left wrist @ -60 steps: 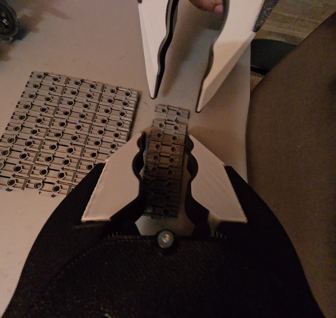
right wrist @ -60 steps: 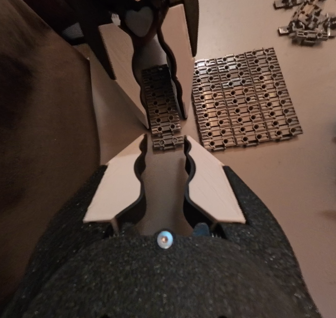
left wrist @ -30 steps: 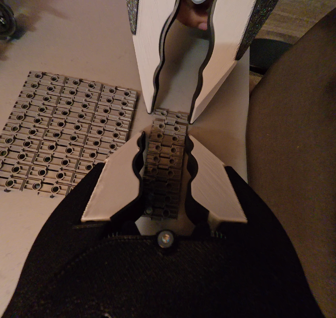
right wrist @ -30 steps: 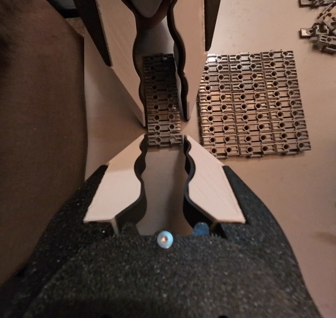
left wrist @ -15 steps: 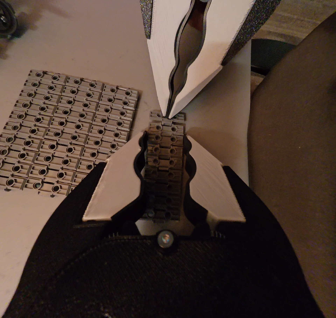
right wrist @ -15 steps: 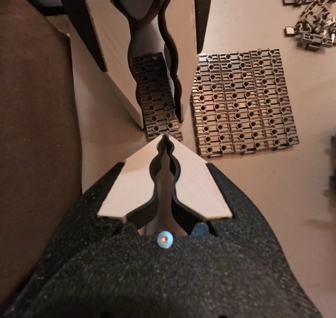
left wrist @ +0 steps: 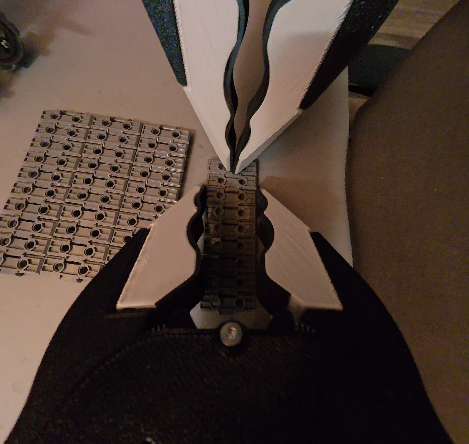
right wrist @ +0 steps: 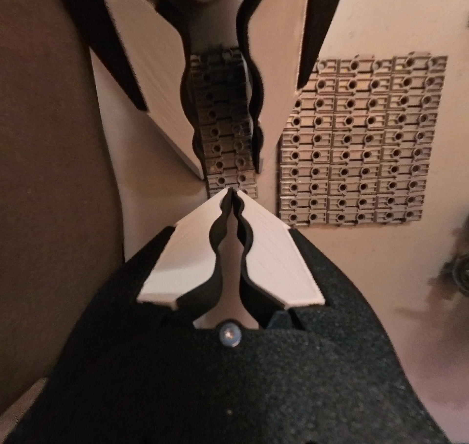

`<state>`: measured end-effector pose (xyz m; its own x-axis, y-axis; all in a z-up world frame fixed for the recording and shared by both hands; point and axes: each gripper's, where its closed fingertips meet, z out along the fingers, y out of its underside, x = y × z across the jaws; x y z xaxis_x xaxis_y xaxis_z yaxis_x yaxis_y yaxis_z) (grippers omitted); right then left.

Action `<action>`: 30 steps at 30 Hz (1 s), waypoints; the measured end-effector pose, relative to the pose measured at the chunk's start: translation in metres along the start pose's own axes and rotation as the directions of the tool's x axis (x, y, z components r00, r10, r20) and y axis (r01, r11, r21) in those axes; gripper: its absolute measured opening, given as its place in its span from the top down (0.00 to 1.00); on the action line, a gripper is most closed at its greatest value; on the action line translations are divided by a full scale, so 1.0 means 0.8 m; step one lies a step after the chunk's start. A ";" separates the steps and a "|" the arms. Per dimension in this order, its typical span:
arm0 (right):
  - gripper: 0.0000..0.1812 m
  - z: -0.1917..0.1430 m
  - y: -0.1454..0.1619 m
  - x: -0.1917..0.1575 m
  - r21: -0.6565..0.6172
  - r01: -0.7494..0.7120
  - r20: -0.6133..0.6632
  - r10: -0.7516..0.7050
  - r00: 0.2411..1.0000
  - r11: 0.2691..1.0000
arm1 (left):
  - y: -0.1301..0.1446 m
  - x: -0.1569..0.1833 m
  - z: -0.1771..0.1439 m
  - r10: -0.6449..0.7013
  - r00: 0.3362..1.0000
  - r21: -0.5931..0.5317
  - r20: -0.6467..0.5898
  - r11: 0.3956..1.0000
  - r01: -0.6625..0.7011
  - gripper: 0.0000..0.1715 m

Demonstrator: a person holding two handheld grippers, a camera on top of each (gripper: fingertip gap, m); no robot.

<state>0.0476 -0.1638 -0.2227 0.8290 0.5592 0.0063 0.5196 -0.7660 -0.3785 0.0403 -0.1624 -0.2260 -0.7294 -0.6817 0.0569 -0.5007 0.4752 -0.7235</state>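
Note:
A narrow strip of grey linked plastic pieces [left wrist: 229,218] lies on the white table [left wrist: 114,63] near its edge. My left gripper [left wrist: 231,190] is shut on the strip, one finger against each long side. It also shows in the right wrist view [right wrist: 228,172], around the strip [right wrist: 225,149]. My right gripper [right wrist: 231,190] is shut and empty, and its joined tips rest on the strip's end piece. It comes in from the top of the left wrist view [left wrist: 233,170].
A square mat of the same grey pieces [left wrist: 96,190] lies flat beside the strip, also in the right wrist view [right wrist: 355,152]. A brown padded surface [left wrist: 406,203] lies past the table edge. A dark blurred object [right wrist: 456,274] sits farther along the table. The tips of both grippers are at nearly the same place. Both grippers' tips are roughly 20 cm from the dark blurred object [right wrist: 456,274]. Seen from the left wrist view [left wrist: 19,50] as well.
The right gripper pushed a loose end piece up against the strip, then shut, and its tips came down on that end piece. The left gripper kept its hold.

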 end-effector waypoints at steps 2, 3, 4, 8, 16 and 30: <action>1.00 0.000 0.000 0.000 -0.001 -0.024 0.019 0.024 1.000 1.000 | 0.000 0.000 0.000 -0.002 1.000 0.000 -0.002 1.000 0.002 0.79; 1.00 0.000 0.000 0.000 0.008 -0.031 0.019 0.031 0.999 0.999 | 0.000 0.000 0.000 -0.003 1.000 0.000 -0.002 1.000 0.003 0.80; 1.00 0.000 0.000 0.000 0.025 -0.042 0.015 0.041 0.999 0.999 | 0.000 0.000 0.000 -0.005 1.000 0.001 -0.003 1.000 0.005 0.79; 1.00 -0.002 0.000 0.001 0.101 -0.105 -0.042 0.110 0.993 0.989 | 0.000 -0.001 -0.001 -0.016 1.000 0.001 -0.007 1.000 0.016 0.79; 0.91 -0.009 0.000 -0.004 0.261 -0.184 -0.102 0.216 0.971 0.948 | 0.034 -0.009 -0.056 -0.044 0.994 -0.046 0.096 0.998 0.049 0.67; 0.85 -0.077 -0.030 0.008 0.775 -0.170 -0.060 0.338 0.939 0.609 | 0.063 -0.002 -0.081 -0.107 0.983 0.067 0.147 0.993 0.098 0.67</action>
<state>0.0532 -0.1614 -0.1563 0.9666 0.2474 -0.0665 0.0155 -0.3154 -0.9488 -0.0139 -0.1011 -0.2176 -0.5952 -0.8030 0.0324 -0.5373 0.3677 -0.7590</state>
